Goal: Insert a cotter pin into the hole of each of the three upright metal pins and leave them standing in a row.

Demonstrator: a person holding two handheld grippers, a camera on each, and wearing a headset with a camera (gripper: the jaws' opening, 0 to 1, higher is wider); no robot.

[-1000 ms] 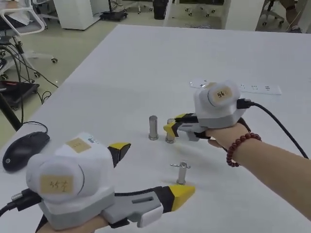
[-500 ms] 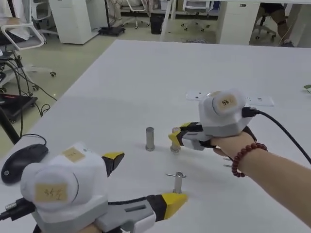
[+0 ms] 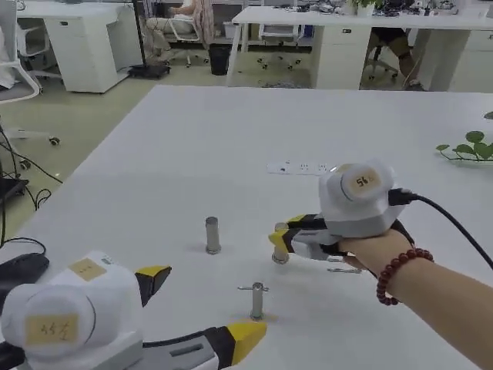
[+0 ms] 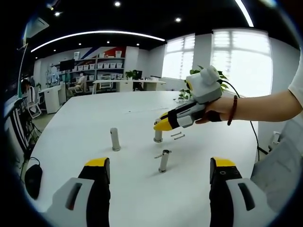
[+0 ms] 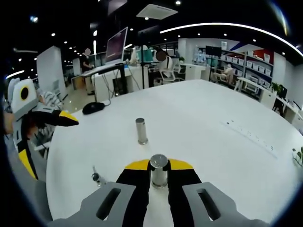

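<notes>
Head view: the fitted pin (image 3: pixel 257 302), lower centre, is crossed by a cotter (image 3: pixel 253 288); the gripped pin (image 3: pixel 280 250) is clenched in the right gripper (image 3: pixel 279 239); the bare pin (image 3: pixel 212 235) stands centre left. Left gripper view: the left gripper (image 4: pixel 159 166) is spread wide, empty; spare cotters (image 4: pixel 176 136) lie right of centre. Right gripper view: no cotter is seen in the gripped pin (image 5: pixel 158 170). Two insertions are judged outstanding.

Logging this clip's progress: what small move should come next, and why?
Probably the open left gripper reaches for a loose cotter pin: the right gripper clamps a bare metal pin, and just the nearest pin is fitted.
</notes>
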